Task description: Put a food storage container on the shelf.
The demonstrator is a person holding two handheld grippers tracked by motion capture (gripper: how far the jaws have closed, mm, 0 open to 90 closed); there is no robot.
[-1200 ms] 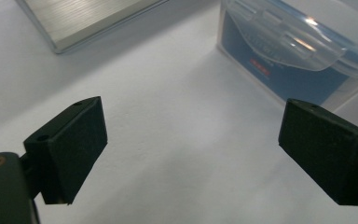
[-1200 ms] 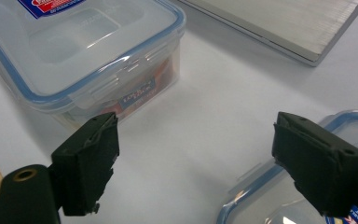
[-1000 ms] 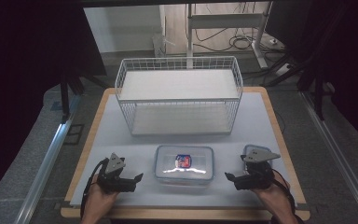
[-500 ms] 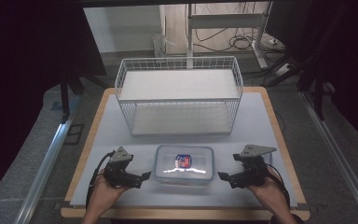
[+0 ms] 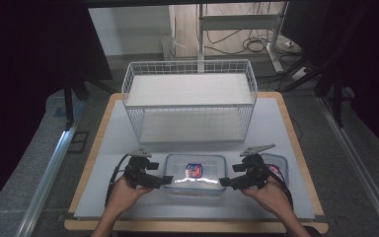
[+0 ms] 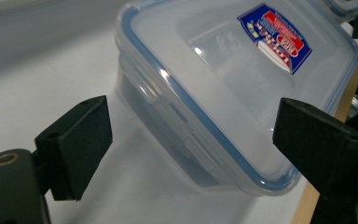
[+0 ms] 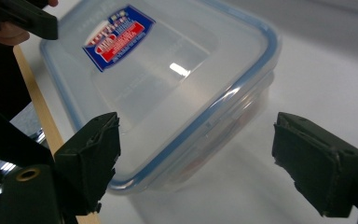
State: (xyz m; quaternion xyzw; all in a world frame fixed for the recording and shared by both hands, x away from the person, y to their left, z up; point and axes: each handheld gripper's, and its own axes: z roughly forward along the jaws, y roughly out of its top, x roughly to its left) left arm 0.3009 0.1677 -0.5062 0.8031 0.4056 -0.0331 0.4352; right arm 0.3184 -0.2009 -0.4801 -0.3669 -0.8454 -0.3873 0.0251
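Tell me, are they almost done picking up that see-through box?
Not yet. Done so far: the left tool and right tool sit at the two short ends of the plastic box. In hand: their jaws have just been narrowing but stand open, pressing nothing. Left: gripping and lifting. The box rests on the table, and the wire basket holds nothing.

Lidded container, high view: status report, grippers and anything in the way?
Left gripper and right gripper open, jaws just closing, at the container's short ends, not yet gripping. Lid on. Wire basket behind, second small container by the right hand; neither blocks.
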